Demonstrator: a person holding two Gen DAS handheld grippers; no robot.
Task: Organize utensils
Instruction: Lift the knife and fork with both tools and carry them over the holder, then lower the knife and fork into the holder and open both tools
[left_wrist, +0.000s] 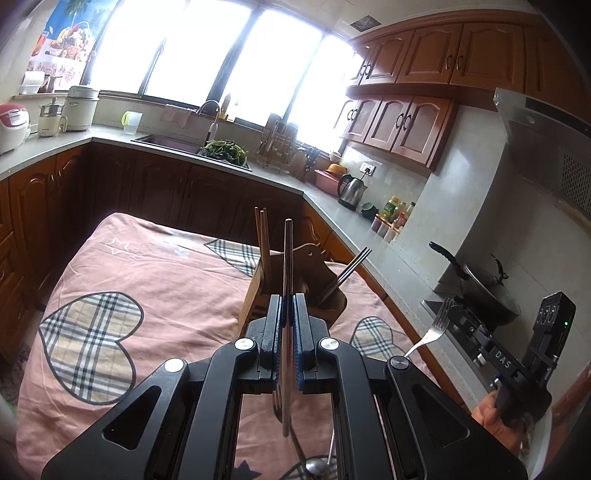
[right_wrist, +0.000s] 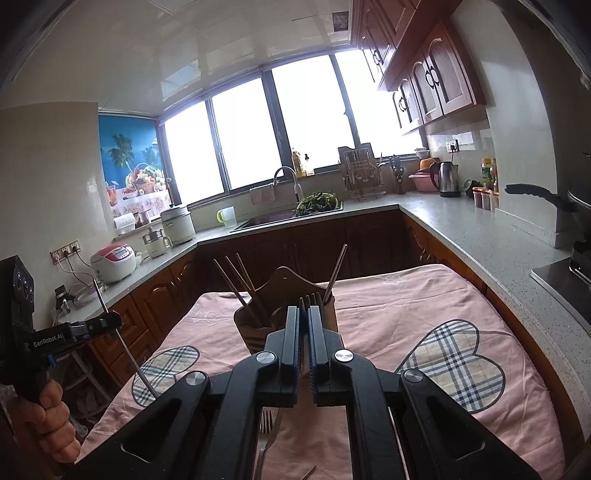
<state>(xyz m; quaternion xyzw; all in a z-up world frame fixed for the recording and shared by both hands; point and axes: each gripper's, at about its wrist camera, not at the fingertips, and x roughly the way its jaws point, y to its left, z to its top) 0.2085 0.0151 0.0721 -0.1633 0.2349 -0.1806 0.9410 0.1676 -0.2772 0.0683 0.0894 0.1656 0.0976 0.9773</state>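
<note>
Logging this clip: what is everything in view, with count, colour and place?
holder: one, wooden, on the cloth ahead
chopsticks: several, wooden and metal, upright in the holder
chopstick: one, metal, upright in the left gripper
fork: one, silver, in the right gripper
spoon: one, silver, on the cloth
cloth: one, pink with plaid hearts, over the table
kettle: one, steel, on the counter
left gripper: black, jaws shut
right gripper: black, jaws shut

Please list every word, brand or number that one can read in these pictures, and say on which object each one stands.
"DAS": on the right gripper body.
"GenRobot.AI": on the left gripper body.
Seasoning bottles, rice cooker panel: too small to read.
</note>
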